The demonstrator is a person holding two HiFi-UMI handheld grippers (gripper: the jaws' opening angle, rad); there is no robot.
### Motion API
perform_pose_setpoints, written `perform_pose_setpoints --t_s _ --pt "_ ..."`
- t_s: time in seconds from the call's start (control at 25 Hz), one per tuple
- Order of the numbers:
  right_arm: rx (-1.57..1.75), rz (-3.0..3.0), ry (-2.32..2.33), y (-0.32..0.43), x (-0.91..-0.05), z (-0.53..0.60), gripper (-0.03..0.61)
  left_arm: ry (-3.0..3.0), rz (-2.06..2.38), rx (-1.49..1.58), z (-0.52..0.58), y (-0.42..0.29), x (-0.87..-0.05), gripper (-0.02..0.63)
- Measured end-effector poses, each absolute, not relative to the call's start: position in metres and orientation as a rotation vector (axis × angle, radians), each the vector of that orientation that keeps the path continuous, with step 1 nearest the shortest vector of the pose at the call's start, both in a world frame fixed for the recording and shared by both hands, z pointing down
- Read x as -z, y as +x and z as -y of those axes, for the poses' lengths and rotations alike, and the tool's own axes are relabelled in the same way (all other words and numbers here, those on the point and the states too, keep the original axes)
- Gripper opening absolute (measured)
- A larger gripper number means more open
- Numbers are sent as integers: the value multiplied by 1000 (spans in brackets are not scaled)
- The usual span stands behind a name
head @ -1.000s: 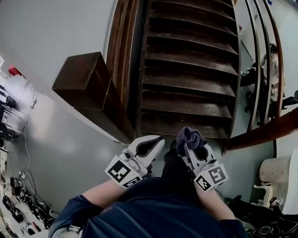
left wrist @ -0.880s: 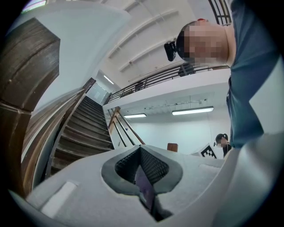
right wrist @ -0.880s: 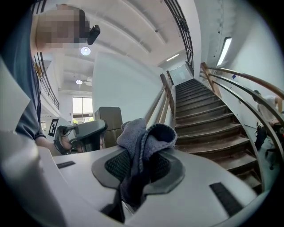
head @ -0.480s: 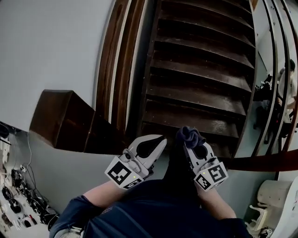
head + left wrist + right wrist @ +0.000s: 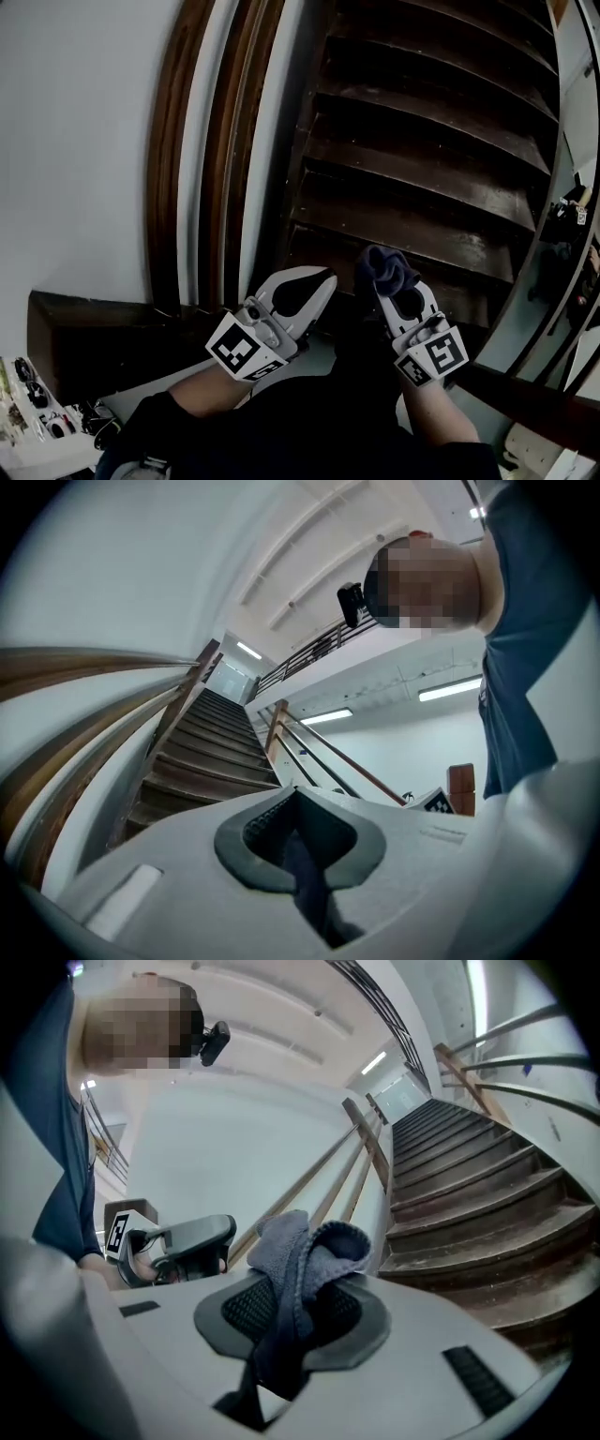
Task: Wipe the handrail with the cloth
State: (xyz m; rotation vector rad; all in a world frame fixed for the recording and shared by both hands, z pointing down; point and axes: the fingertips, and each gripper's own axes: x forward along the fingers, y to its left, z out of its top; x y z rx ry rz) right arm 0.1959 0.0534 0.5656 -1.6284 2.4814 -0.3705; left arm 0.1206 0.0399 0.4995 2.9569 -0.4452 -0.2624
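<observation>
A dark blue cloth (image 5: 386,265) is bunched between the jaws of my right gripper (image 5: 382,281), which is shut on it; in the right gripper view the cloth (image 5: 302,1252) spills over the right gripper (image 5: 295,1309). My left gripper (image 5: 322,278) is held beside it, shut and holding nothing, and the left gripper (image 5: 300,806) points up the stairs. A brown wooden handrail (image 5: 172,159) runs along the white wall to the left, well ahead of both grippers. That handrail (image 5: 319,1180) also climbs beside the steps in the right gripper view.
Dark wooden stairs (image 5: 422,169) rise straight ahead. A dark wooden block (image 5: 84,342) ends the wall rail at lower left. Another wooden rail (image 5: 530,401) crosses the lower right, with metal bars above it. Small clutter (image 5: 37,412) lies on the floor at the bottom left.
The view has shifted forward and left toward the stairs and wall rail; the wooden block has slid down to the lower left. Both grippers hold the same pose, cloth still gripped.
</observation>
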Motion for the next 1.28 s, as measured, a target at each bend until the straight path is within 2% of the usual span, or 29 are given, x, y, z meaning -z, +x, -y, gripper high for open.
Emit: perform_pose_setpoints --t_s 0.24,0.48,0.8,1.28 --pt "401 -2577 -1519 269 -485 20 94 2940 574 177 31 192 -419 5" --pt "333 -2667 -1429 271 -407 76 94 2935 732 252 74 183 -340 5" --pt "290 -2819 -1283 196 -370 149 94 2882 967 330 132 112 -310 5" --pt "9 -3058 -1021 53 -321 283 94 2787 1284 332 207 -2 -306 5"
